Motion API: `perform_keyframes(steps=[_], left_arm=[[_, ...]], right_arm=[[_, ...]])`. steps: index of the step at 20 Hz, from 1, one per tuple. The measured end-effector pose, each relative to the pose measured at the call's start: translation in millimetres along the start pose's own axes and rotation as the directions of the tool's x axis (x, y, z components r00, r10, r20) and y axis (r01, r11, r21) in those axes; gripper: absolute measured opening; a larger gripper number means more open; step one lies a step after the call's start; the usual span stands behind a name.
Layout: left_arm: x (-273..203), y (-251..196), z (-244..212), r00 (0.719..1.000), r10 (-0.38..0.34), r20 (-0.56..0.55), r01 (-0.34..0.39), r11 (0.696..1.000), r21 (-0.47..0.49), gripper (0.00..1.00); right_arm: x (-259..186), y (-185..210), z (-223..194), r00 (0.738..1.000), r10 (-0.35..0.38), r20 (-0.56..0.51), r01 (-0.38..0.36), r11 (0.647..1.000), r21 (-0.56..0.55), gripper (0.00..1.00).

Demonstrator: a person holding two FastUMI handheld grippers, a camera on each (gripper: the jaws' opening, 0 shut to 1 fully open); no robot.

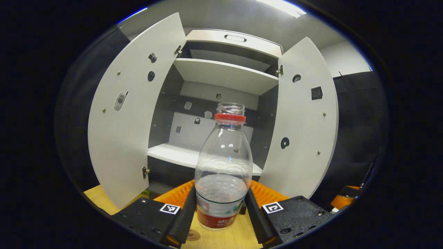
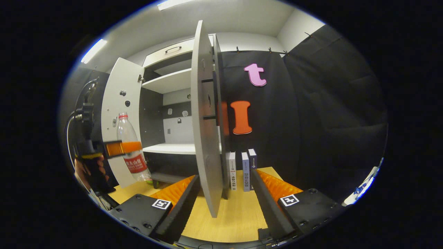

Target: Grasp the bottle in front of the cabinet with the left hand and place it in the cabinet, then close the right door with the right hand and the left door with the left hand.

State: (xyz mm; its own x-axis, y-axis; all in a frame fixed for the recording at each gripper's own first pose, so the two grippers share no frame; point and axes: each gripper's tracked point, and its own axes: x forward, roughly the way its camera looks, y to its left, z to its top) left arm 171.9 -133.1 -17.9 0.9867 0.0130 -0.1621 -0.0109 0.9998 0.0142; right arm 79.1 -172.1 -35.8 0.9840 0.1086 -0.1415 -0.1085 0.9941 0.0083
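A clear, capless plastic bottle with a red neck ring and a red label stands upright between my left gripper's fingers, which press on its lower body from both sides. Its base is close to the wooden tabletop; I cannot tell whether it touches. Behind it the white cabinet has both doors swung wide: left door, right door. In the right gripper view the bottle sits in the left gripper, held by a hand. My right gripper is open, its fingers either side of the right door's edge.
The cabinet's lower shelf lies just beyond the bottle, with an upper shelf above. Three books stand upright on the table to the right of the cabinet, against the black cloth wall.
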Motion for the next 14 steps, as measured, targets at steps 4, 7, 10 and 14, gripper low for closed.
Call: perform_keyframes(steps=[4,7,10,14], left_arm=[[64.8,-8.3,51.9,0.998,-0.040,0.056,0.036,0.998,0.055,0.73],[125.4,-18.0,71.2,0.994,-0.093,0.064,0.089,0.994,0.070,0.72],[193.0,-22.2,67.3,0.993,-0.113,0.027,0.111,0.991,0.075,0.74],[271.1,-23.1,39.7,0.994,-0.110,-0.022,0.112,0.984,0.138,0.73]], right_arm=[[-4.3,-48.5,-8.4,0.987,-0.159,-0.003,0.159,0.987,0.031,0.99],[-14.0,-77.4,-14.5,0.959,-0.283,-0.006,0.283,0.957,0.062,0.99],[-28.1,-100.5,-21.5,0.916,-0.401,-0.007,0.400,0.913,0.083,0.99],[-48.1,-115.6,-27.6,0.849,-0.528,-0.011,0.526,0.844,0.100,0.99]])
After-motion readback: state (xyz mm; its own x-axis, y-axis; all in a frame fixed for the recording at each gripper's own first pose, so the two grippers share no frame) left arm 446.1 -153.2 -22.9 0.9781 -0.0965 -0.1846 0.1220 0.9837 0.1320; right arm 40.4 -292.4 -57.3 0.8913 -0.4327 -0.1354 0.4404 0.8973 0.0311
